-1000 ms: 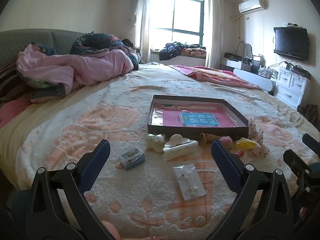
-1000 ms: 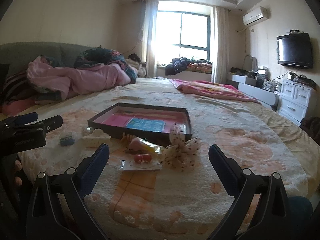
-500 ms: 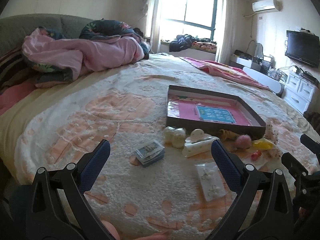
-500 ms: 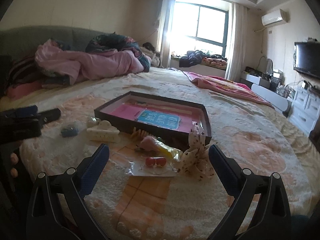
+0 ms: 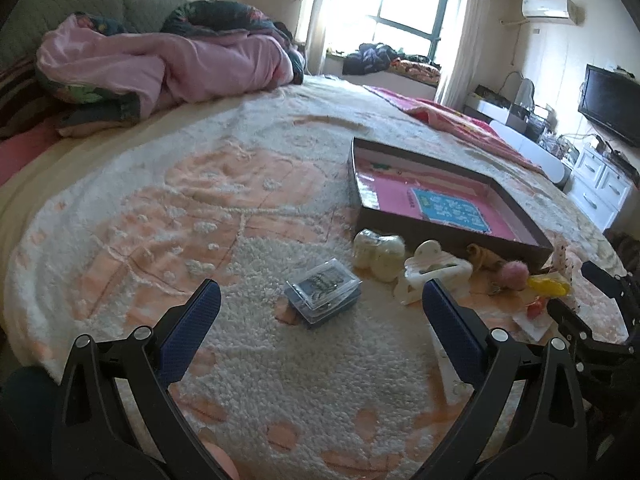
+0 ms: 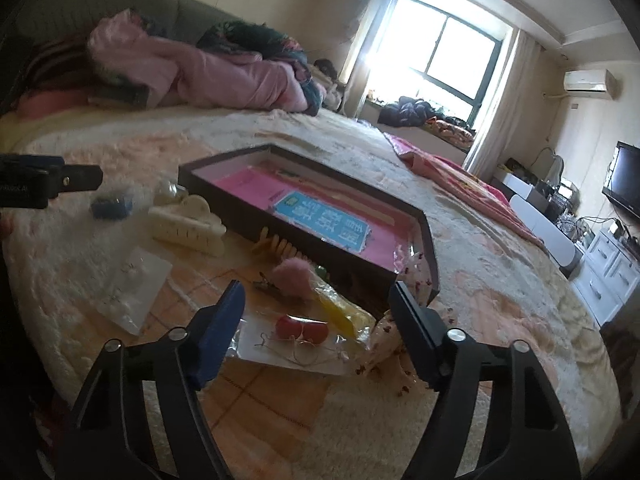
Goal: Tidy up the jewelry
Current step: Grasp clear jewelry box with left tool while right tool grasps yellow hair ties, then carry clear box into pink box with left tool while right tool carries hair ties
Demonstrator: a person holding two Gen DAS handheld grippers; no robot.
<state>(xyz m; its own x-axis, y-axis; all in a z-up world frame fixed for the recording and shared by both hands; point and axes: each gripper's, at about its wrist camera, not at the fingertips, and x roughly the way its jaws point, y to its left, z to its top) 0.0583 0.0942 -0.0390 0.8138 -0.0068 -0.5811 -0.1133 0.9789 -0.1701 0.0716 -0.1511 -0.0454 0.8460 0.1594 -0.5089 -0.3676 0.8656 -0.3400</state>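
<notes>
A dark shallow tray (image 5: 448, 236) (image 6: 320, 254) with a pink lining lies on the bed. Loose pieces sit along its near side. My left gripper (image 5: 320, 322) is open, just short of a clear plastic box (image 5: 322, 296) with blue contents. A white claw clip (image 5: 434, 270) (image 6: 188, 226) lies right of the box. My right gripper (image 6: 318, 330) hangs over a clear packet with red earrings (image 6: 302, 326). Its jaws are closing, and the pads touch nothing. Just beyond lie a pink pom clip (image 6: 290, 278) and a yellow piece (image 6: 340, 312). A dotted bow (image 6: 384, 336) is partly hidden by the right finger.
An earring card in a clear bag (image 6: 132, 288) lies left of the right gripper. Two cream pieces (image 5: 378, 254) sit against the tray. A pink quilt (image 5: 160, 64) is heaped at the far left. White drawers (image 5: 604, 188) and a TV (image 5: 612, 104) stand right of the bed.
Both grippers came forward and lower toward the items. The clear box now sits between the left fingers. The right view has rolled and its jaws have narrowed.
</notes>
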